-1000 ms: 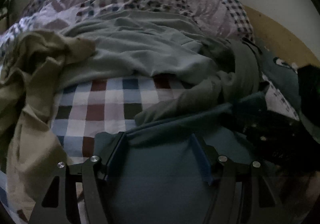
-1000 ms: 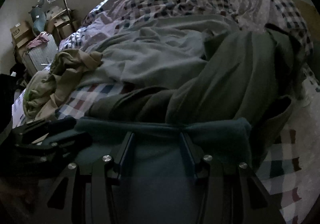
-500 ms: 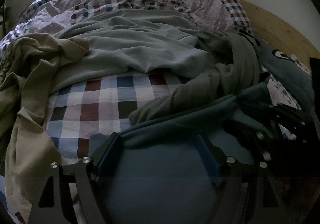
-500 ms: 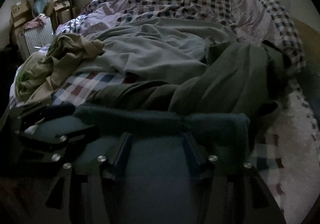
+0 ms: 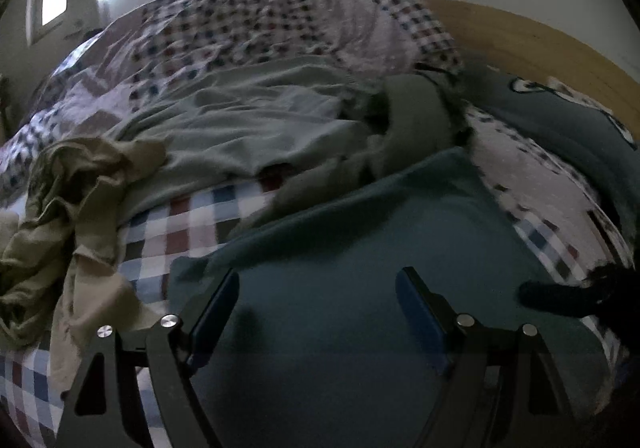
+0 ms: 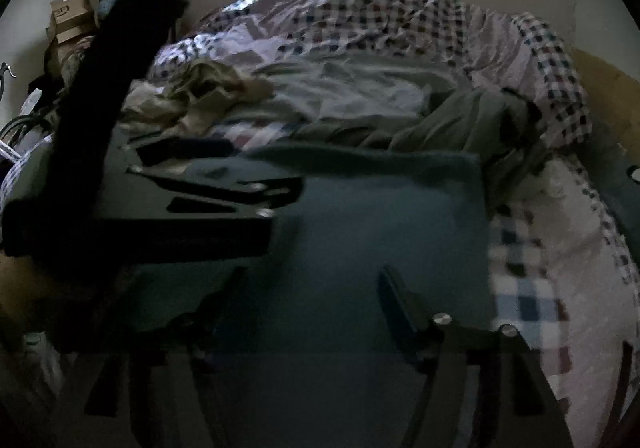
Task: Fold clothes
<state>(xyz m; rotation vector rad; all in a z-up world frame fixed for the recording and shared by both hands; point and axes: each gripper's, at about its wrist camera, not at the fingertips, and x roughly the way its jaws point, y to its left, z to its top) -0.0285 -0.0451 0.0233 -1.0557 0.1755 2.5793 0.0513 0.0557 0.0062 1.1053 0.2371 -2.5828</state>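
Your left gripper (image 5: 316, 288) & right gripper (image 6: 308, 288) both hung over the dark teal garment (image 5: 360, 248), which lay flat on the checked bedsheet (image 5: 192, 216) at the near edge of the bed. Both sets of jaws were spread & opening, nothing pinched; the cloth lay under them, not between the pads. Olive garment (image 6: 460, 120), pale grey-green one (image 5: 240, 128) & crumpled khaki one (image 5: 80, 188) lay behind.
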